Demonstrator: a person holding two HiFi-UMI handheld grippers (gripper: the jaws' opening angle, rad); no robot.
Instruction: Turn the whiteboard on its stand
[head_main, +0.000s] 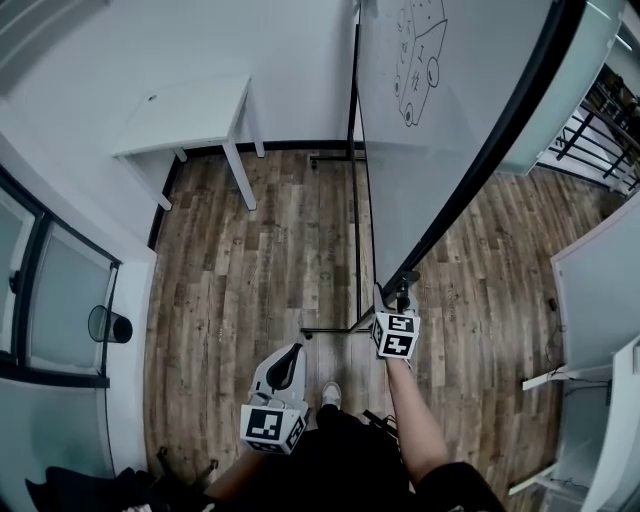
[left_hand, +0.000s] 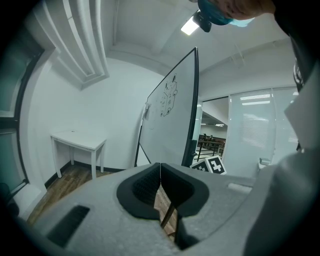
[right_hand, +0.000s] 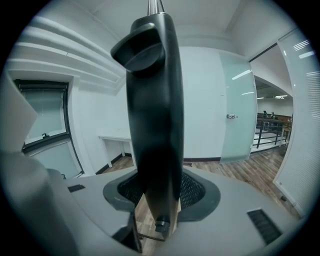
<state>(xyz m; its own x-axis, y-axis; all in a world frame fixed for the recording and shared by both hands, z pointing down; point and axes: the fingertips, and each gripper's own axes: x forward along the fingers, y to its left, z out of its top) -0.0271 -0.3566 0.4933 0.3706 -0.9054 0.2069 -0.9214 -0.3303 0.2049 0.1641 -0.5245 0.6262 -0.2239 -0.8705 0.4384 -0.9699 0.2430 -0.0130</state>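
The whiteboard (head_main: 440, 130) stands tilted on its stand (head_main: 356, 100), sweeping from the middle of my head view up toward 1 o'clock, with a marker drawing (head_main: 415, 60) near 12. My right gripper (head_main: 398, 296) sits at its near lower corner, and its own view shows the black frame edge upright between the jaws, both pads pressed onto it at a fairly wide spread. My left gripper (head_main: 290, 354) hangs at 6 o'clock over the wood floor (head_main: 260, 260), well clear of the board, its jaws together on nothing. A white table (head_main: 190, 115) is against the wall at 11 o'clock.
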